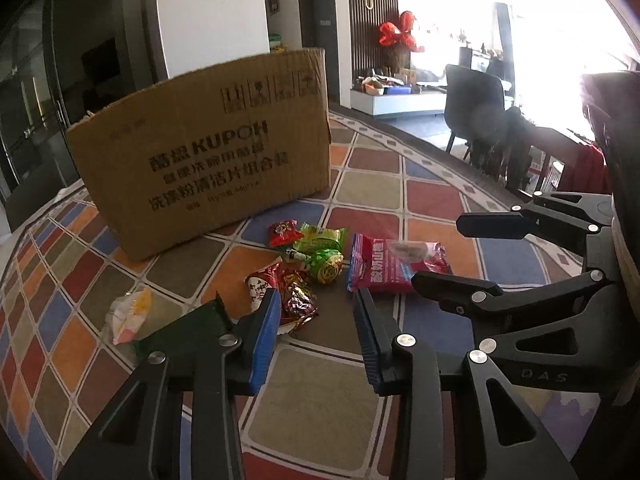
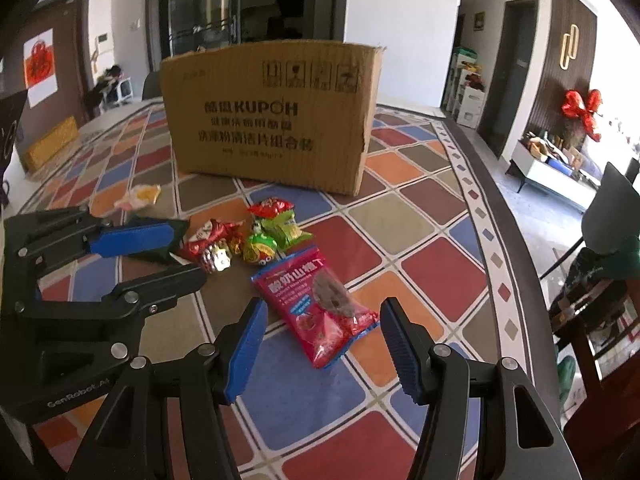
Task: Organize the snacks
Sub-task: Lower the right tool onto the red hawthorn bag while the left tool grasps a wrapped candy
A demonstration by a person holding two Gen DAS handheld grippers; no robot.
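Both grippers' jaws gape empty — left gripper (image 1: 316,312), right gripper (image 2: 324,320) — above snack packets (image 1: 320,256).

Two fisheye views look forward and steeply down along each gripper's fingers, low and close over a table with a coloured checked cloth (image 1: 360,392). The left wrist view has its own fingers at bottom centre and the right gripper (image 1: 436,252) entering from the right edge; the right wrist view has the left gripper (image 2: 188,252) entering from the left edge. Both share the cardboard box (image 1: 208,148) in the upper middle and the snack pile (image 2: 256,240) at centre.
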